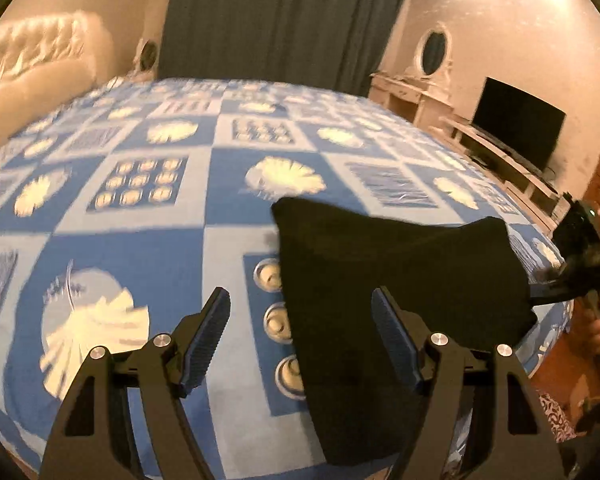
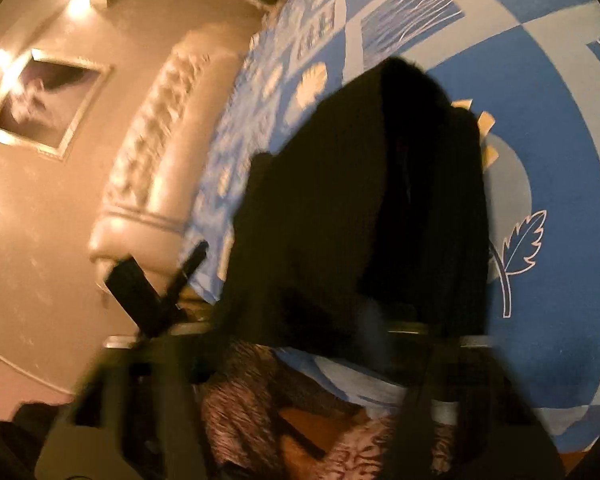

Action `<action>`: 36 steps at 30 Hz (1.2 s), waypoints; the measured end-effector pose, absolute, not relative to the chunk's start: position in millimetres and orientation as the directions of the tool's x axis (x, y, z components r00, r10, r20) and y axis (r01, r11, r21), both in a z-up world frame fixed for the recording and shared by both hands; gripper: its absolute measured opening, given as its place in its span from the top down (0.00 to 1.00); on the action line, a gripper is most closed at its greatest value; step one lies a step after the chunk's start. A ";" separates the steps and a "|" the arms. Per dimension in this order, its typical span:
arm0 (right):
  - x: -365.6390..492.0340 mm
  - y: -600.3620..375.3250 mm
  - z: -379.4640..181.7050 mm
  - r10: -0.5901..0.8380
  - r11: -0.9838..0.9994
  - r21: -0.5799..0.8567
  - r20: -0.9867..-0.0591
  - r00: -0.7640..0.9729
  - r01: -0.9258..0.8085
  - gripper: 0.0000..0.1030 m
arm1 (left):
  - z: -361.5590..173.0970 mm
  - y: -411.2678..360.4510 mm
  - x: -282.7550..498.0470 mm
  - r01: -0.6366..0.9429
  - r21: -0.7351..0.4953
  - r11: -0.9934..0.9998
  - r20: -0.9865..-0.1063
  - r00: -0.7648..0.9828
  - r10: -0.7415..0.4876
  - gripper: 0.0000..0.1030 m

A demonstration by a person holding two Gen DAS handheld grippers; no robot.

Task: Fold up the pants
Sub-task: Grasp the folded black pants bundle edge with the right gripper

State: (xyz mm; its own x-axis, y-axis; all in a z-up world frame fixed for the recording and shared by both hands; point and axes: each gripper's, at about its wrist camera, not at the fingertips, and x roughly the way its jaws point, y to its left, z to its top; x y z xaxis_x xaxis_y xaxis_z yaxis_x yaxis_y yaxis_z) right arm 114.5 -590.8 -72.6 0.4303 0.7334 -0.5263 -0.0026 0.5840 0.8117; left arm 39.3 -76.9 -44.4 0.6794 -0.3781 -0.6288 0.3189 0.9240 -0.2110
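Observation:
The black pants (image 1: 400,280) lie folded in a compact pile on the blue patterned bedspread (image 1: 140,248), near the bed's front right edge. My left gripper (image 1: 300,336) is open and empty, its fingers above the pile's left edge and the bedspread. My right gripper (image 1: 556,284) shows at the far right of the left wrist view, at the pile's right side. In the right wrist view the pants (image 2: 360,220) fill the middle and hide the fingertips; that view is blurred, so its state is unclear. The left gripper (image 2: 156,280) shows there too.
A cream tufted headboard (image 1: 40,68) stands at the bed's far left. Dark curtains (image 1: 284,20) hang behind. A dresser with an oval mirror (image 1: 434,52) and a TV (image 1: 516,120) on a low stand line the right wall. Wooden floor (image 1: 560,368) lies at right.

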 end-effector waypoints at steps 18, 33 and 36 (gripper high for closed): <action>128.2 -638.7 -42.7 0.587 0.616 0.770 -0.588 0.557 0.163 0.48 | -88.6 -77.3 43.7 0.233 -0.358 0.904 -0.709 0.562 -0.425 0.25; 183.2 -648.0 -98.8 0.527 0.550 0.760 -0.638 0.562 0.347 0.97 | -82.3 -88.9 44.2 0.268 -0.372 0.889 -0.698 0.550 -0.458 0.25; 179.1 -651.1 -105.6 0.569 0.479 0.817 -0.568 0.595 0.322 0.92 | -83.9 -92.7 45.6 0.276 -0.372 0.886 -0.700 0.543 -0.463 0.25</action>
State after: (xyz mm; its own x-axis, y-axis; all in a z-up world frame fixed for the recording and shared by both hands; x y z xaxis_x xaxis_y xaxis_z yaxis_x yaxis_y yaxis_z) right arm 179.1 -651.1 -105.6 0.5949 0.5689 -0.5679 0.3220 0.4787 0.8168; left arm 45.6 -92.7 -83.9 0.5433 -0.4630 -0.7003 0.2762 0.8863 -0.3717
